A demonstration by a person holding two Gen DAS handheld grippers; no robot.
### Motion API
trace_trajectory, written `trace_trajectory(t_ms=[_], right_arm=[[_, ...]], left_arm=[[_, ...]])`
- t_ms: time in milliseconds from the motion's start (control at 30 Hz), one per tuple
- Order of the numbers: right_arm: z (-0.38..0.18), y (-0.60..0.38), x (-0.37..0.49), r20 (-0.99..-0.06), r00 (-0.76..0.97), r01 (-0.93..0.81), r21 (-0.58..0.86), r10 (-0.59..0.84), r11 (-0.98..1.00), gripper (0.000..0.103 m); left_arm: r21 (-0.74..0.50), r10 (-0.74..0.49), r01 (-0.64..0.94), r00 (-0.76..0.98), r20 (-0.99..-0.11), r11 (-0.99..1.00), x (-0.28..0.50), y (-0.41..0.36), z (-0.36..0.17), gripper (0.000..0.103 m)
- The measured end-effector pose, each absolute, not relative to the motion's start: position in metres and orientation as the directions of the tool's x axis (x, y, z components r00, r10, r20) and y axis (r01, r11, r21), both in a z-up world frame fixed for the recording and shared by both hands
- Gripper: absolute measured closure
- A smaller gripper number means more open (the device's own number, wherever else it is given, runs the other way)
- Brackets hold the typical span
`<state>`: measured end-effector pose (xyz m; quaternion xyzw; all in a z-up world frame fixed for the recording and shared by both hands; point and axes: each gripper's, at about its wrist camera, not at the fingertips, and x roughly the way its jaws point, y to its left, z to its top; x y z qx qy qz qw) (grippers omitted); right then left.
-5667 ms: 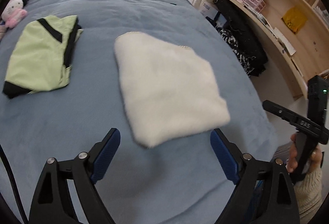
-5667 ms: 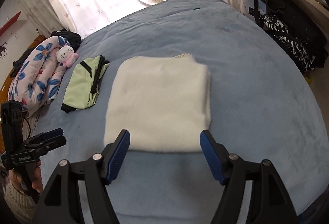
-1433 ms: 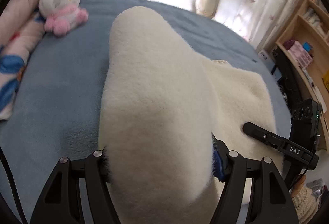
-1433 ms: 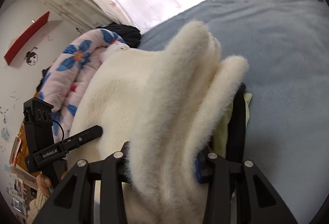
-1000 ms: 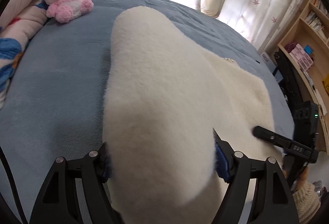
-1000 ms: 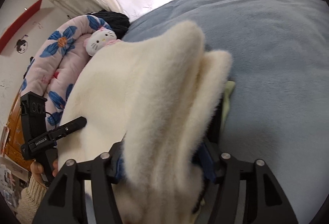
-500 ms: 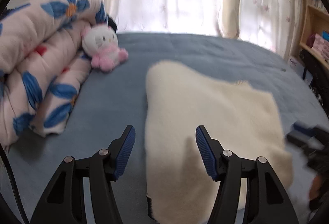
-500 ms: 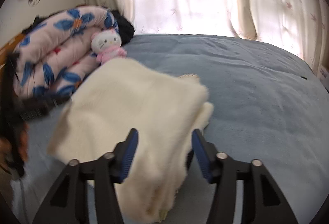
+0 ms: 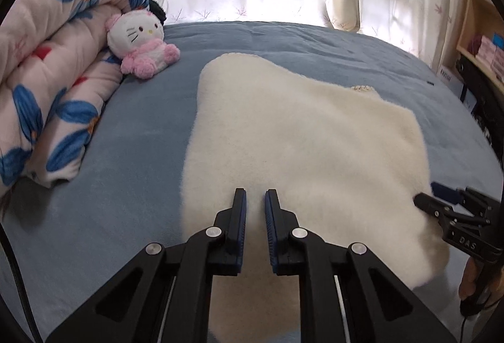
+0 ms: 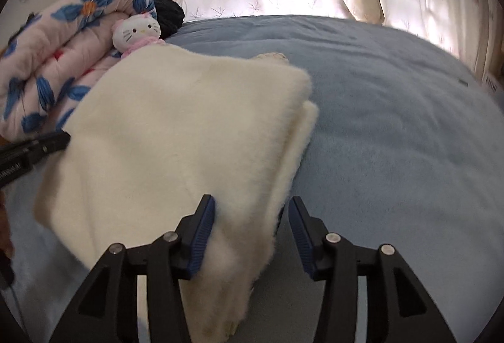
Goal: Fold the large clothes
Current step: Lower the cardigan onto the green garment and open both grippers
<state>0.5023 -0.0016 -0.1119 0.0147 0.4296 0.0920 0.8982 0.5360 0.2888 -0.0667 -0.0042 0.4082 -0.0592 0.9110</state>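
Fleece (image 9: 302, 147), folded to a thick pad, lies mid-frame on the bed (image 9: 132, 185), so folding looks about finished; only squaring the edges seems left. Left tool (image 9: 255, 201) has just closed, nearly pressed together on nothing. Right tool (image 10: 252, 210) has opened slightly, spread astride the fleece's near corner without pinching.

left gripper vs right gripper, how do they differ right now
The left gripper has its jaws nearly together with nothing between them, having just been closing; the right gripper stands wider apart. The left one hovers over the middle of the cream fleece garment's near part; the right one straddles the garment's edge, pads not pressing it. Both have blue pads and point down at the blue bed.
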Motion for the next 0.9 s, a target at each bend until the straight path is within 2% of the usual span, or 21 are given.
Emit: trace_trajectory(t_ms=[67, 100, 167, 233, 267, 333, 367, 400, 700, 900], right_arm=[[-0.105, -0.003, 0.494, -0.769, 0.614, -0.144, 0.112, 0.178, 0.983, 0.056], [-0.099, -0.003, 0.486, -0.769, 0.614, -0.139, 0.116, 0.178, 0.983, 0.056], [-0.086, -0.005, 0.47, -0.772, 0.61, -0.139, 0.121, 0.182, 0.983, 0.056], [-0.072, -0.008, 0.453, -0.777, 0.606, -0.133, 0.114, 0.171, 0.985, 0.056], [-0.065, -0.01, 0.443, -0.779, 0.604, -0.13, 0.113, 0.169, 0.985, 0.056], [-0.043, -0.016, 0.42, -0.775, 0.607, -0.129, 0.123, 0.176, 0.984, 0.056], [-0.033, -0.02, 0.409, -0.769, 0.614, -0.129, 0.124, 0.177, 0.984, 0.056], [-0.018, -0.024, 0.393, -0.764, 0.623, -0.127, 0.114, 0.169, 0.985, 0.056], [0.072, -0.057, 0.27, -0.708, 0.694, -0.123, 0.063, 0.131, 0.99, 0.056], [0.097, -0.082, 0.196, -0.679, 0.724, -0.105, 0.062, 0.119, 0.993, 0.054]], left_arm=[[-0.074, -0.113, 0.087, 0.653, -0.749, 0.993, 0.529, 0.29, -0.061, 0.091], [-0.083, -0.118, 0.084, 0.647, -0.753, 0.993, 0.524, 0.288, -0.058, 0.084], [-0.092, -0.118, 0.075, 0.63, -0.768, 0.993, 0.508, 0.283, -0.05, 0.076], [-0.096, -0.121, 0.074, 0.627, -0.769, 0.993, 0.487, 0.275, -0.038, 0.075], [-0.094, -0.12, 0.074, 0.628, -0.769, 0.993, 0.477, 0.271, -0.031, 0.07], [-0.081, -0.096, 0.052, 0.647, -0.757, 0.995, 0.45, 0.264, -0.012, 0.051], [-0.078, -0.085, 0.04, 0.659, -0.747, 0.996, 0.438, 0.261, -0.003, 0.037], [-0.076, -0.079, 0.034, 0.673, -0.736, 0.997, 0.425, 0.259, 0.007, 0.031], [-0.071, -0.095, 0.064, 0.713, -0.695, 0.995, 0.305, 0.216, 0.085, 0.03], [-0.061, -0.128, 0.118, 0.727, -0.675, 0.991, 0.224, 0.177, 0.109, 0.027]])
